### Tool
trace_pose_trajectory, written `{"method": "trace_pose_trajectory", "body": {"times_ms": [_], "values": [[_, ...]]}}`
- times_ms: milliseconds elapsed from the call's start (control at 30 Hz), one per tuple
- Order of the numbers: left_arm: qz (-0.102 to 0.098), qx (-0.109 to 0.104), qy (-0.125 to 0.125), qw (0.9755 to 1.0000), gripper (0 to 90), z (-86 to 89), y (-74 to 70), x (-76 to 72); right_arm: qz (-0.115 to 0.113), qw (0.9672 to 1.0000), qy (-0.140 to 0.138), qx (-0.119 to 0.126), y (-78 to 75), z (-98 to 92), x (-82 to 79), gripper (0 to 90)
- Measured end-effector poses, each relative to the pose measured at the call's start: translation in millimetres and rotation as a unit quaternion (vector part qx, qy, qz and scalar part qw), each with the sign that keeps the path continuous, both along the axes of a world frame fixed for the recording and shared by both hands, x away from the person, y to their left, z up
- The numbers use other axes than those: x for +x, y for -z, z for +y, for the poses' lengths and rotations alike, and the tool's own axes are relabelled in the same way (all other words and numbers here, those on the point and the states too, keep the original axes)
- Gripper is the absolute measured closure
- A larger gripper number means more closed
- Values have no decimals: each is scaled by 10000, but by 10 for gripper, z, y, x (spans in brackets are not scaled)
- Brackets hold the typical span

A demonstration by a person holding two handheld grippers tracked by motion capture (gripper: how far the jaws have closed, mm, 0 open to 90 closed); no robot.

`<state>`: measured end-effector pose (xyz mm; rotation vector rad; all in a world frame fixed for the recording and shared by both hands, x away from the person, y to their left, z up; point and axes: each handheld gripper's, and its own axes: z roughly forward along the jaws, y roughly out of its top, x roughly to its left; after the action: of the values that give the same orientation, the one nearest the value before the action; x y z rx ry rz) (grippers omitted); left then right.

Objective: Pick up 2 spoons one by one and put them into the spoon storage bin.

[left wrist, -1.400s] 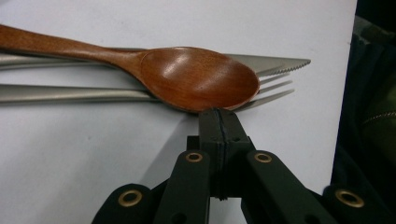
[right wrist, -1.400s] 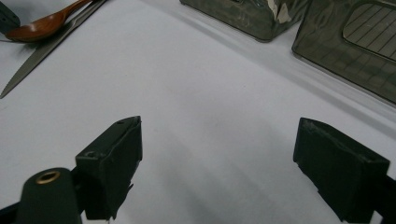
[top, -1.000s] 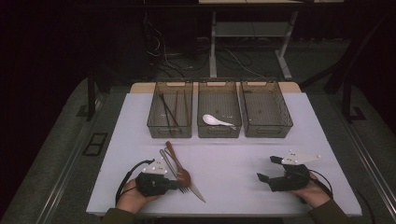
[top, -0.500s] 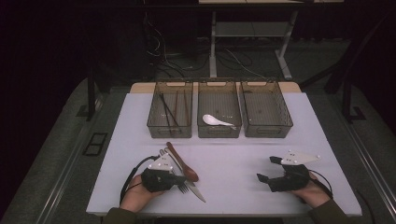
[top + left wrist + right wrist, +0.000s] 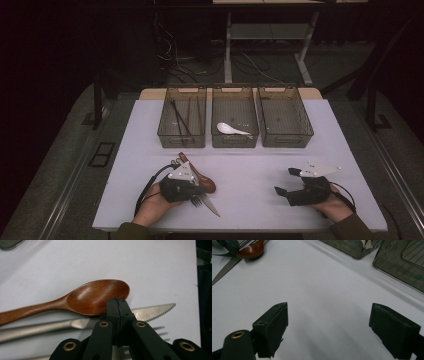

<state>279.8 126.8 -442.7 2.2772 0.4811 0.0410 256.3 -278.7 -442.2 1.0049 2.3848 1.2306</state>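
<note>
White table [image 5: 250,165]: left gripper [image 5: 117,305] pressed together, empty, against wooden spoon [image 5: 97,296] beside knife [image 5: 150,312]; could nudge both. Right gripper [image 5: 328,325] apart, idle.

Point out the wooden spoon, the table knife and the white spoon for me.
wooden spoon [image 5: 97,296], left gripper view, on its bowl.
table knife [image 5: 155,311], left gripper view, on the serrated blade.
white spoon [image 5: 226,128], high view, on its bowl, in the middle bin.

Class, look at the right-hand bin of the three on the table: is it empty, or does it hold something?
Empty. In the high view the right bin shows a bare floor, while the middle bin holds a white spoon.
</note>
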Motion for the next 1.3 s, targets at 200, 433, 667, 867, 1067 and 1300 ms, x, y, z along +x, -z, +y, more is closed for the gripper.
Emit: {"method": "trace_pose_trajectory", "body": {"times_ms": [200, 433, 667, 867, 1067, 1300], "values": [[-51, 56, 108, 9999, 890, -115, 12, 95, 3, 10000, 3, -17, 2, -1, 2, 153], [-119, 56, 120, 9998, 890, -278, 22, 235, 12, 10000, 0, -48, 7, 4, 2, 153], [-214, 118, 190, 9995, 890, -433, 30, 387, 5, 10000, 4, -68, 10, -1, 4, 153], [-134, 94, 275, 9995, 890, -447, 29, 396, 6, 10000, 2, -74, 12, -11, 2, 153], [-47, -142, 305, 9994, 827, -432, -72, 430, 0, 10000, -3, -76, 12, -6, 1, 153], [-92, -174, 210, 9996, 587, -458, -138, 631, 4, 10000, 8, -79, 14, -8, 6, 153]]}}
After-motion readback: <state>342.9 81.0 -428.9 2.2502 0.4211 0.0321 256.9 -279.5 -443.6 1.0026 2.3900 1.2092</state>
